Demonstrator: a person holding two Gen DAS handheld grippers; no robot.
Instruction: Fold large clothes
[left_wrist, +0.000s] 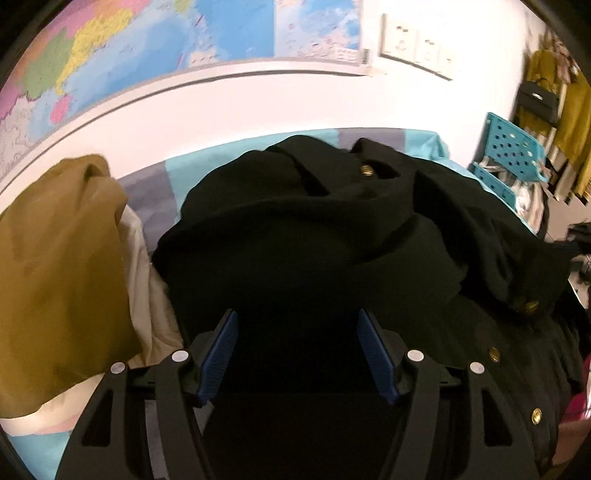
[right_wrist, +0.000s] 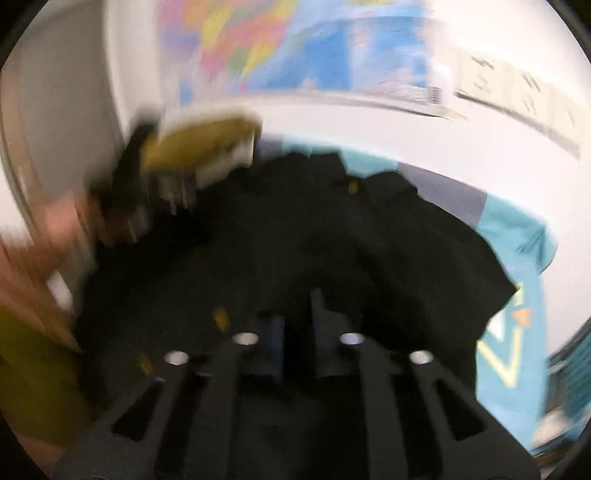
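While bunched, black coat (left_wrist: 295, 229) (brass buttons) | left gripper (left_wrist: 297, 332) spread | right gripper (right_wrist: 297, 317) pressed together

Motion blur smears the right wrist view; the black coat (left_wrist: 314, 229) runs past the frame's lower edge.

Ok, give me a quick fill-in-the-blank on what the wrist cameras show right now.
1. The black coat has buttons coloured ____.
2. In the left wrist view, the left gripper stands ____ over the coat, with nothing pinched.
3. The garment beside the coat, toward the left of that view, is coloured ____.
4. On the wall behind the bed hangs a large ____.

Missing words: gold; open; mustard yellow; map
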